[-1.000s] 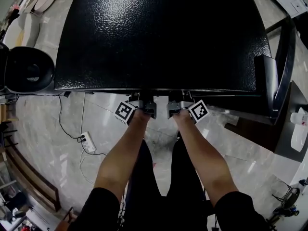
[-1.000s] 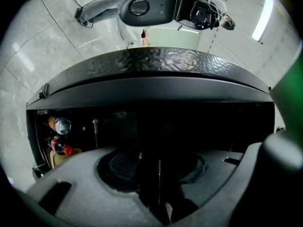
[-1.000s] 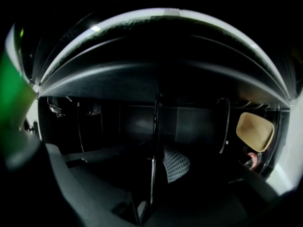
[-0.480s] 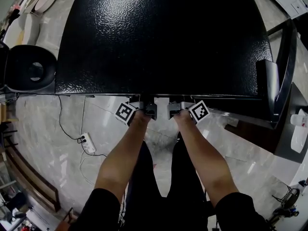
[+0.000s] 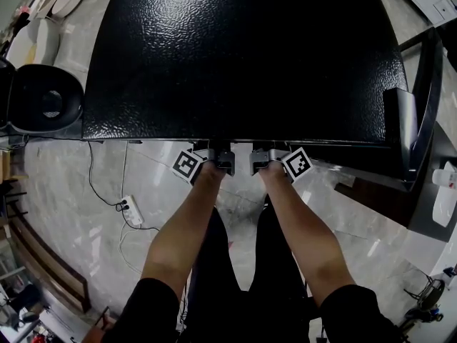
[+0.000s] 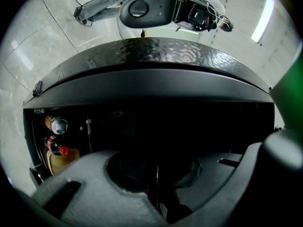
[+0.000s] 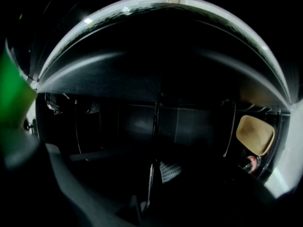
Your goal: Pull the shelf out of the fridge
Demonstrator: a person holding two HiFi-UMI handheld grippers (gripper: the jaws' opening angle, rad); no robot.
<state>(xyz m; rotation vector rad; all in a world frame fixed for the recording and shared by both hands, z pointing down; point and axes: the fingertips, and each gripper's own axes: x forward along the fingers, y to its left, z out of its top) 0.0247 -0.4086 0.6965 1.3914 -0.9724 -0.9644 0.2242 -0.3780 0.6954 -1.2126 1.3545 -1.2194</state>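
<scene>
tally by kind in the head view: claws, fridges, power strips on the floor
claws: 2 (left claw, right claw)
fridge: 1
power strip: 1
total: 4

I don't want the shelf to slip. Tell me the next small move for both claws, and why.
Probably finish the squeeze before pulling. The left claw and right claw point level into the fridge, their jaws have just been closing, and each has a thin edge, seemingly the shelf, between them; a firm pinch can't be confirmed in the dark.
</scene>
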